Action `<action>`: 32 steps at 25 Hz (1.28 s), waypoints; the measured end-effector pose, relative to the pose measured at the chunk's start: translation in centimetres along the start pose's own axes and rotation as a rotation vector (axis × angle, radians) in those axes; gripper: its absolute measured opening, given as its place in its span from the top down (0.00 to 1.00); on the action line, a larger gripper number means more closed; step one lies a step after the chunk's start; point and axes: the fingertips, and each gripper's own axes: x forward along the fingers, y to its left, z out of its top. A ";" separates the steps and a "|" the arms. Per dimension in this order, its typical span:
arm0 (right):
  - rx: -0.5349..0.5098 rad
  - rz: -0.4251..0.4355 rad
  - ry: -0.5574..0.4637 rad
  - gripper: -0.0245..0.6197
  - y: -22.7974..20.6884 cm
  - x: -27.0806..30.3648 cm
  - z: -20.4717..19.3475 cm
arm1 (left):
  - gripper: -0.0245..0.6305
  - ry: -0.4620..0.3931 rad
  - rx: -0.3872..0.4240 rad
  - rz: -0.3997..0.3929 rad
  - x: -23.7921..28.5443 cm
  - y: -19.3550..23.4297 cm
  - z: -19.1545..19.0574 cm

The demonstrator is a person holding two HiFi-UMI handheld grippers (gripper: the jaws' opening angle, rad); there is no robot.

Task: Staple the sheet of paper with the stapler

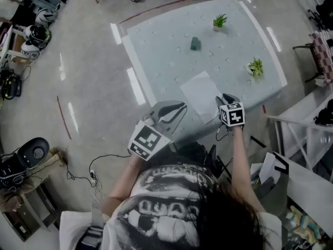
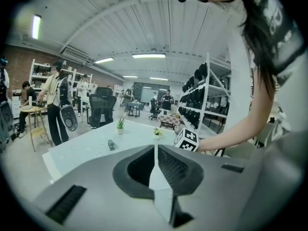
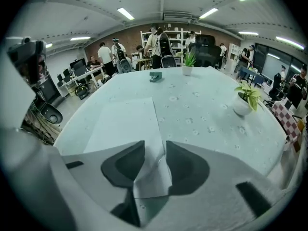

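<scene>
table [image 1: 156,51] | sheet of paper [image 1: 200,91] at near edge | stapler [image 1: 195,44] toward far side | far plant [image 1: 219,21] | right-edge plant [image 1: 255,67]

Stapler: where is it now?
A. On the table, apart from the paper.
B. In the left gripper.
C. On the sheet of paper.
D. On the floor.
A: the stapler lies on the table, well clear of the sheet of paper.

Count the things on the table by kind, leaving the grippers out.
Plants: 2
Stapler: 1
Paper: 1
Total: 4
</scene>
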 end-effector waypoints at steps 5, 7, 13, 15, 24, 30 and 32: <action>-0.028 0.003 -0.017 0.78 0.2 0.1 0.1 | 0.93 -0.005 -0.018 0.078 -0.4 0.3 -0.4; -0.059 0.006 -0.024 0.81 0.5 0.1 0.1 | 0.93 -0.008 -0.023 0.100 -0.5 0.2 -0.5; -0.029 0.034 -0.047 0.93 1.3 0.1 0.2 | 0.93 -0.008 -0.026 0.140 -0.5 0.3 -0.5; 0.015 0.045 -0.067 0.94 1.4 -0.1 0.4 | 0.93 -0.009 -0.025 0.151 -0.5 0.4 -0.3; 0.253 0.048 -0.203 0.95 0.7 -0.7 3.3 | 0.93 0.028 -0.039 0.206 -1.9 0.9 -1.1; 0.391 0.010 -0.297 0.95 -0.2 0.1 6.7 | 0.93 0.041 -0.045 0.235 -3.1 2.5 -1.2; 0.400 0.002 -0.336 0.95 -0.3 0.2 7.9 | 0.93 0.049 -0.048 0.232 -3.3 3.0 -1.4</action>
